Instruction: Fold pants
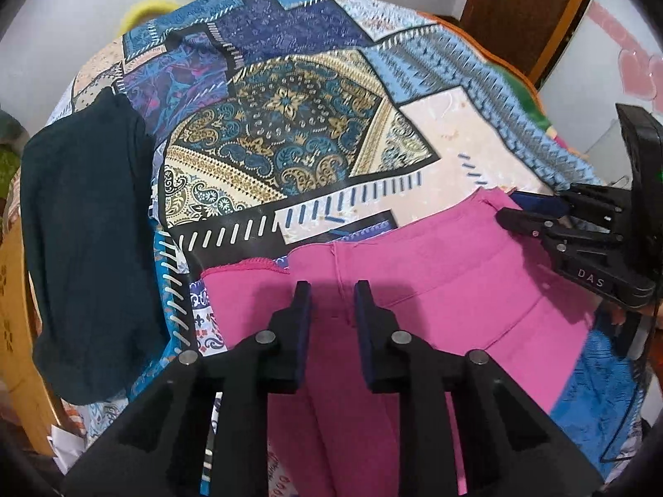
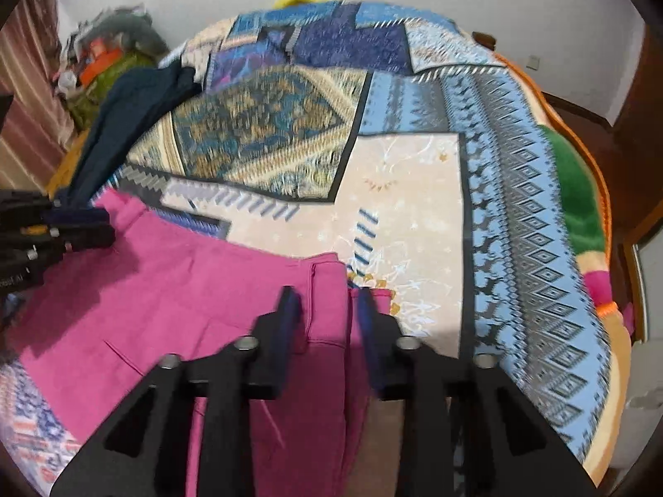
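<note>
We judge the folding to be at an early stage: the pink pants (image 1: 435, 290) lie spread on the bed's patterned cover (image 1: 290, 124) with the waistband toward the far side, and we see no finished crosswise fold yet. One leg may already lie over the other, but we cannot tell.

At the left edge of the bed lies a dark teal garment (image 1: 83, 227), soft and matte, loosely flattened, well apart from the pants. Next comes the cover itself, a thin printed patchwork of blue, cream and gold panels, lying mostly smooth.

Our left claw (image 1: 331, 302) hovers over the middle seam below the waistband, its jaws apart and holding nothing. The pants look like a smooth, medium-weight woven cloth with a broad waistband and stitched seams.

Our right claw (image 2: 327, 310) sits at the pants' right side edge, jaws apart with a ridge of pink cloth between them, not yet pinched. Beyond it lies a fleecy green and orange blanket (image 2: 580, 190).
</note>
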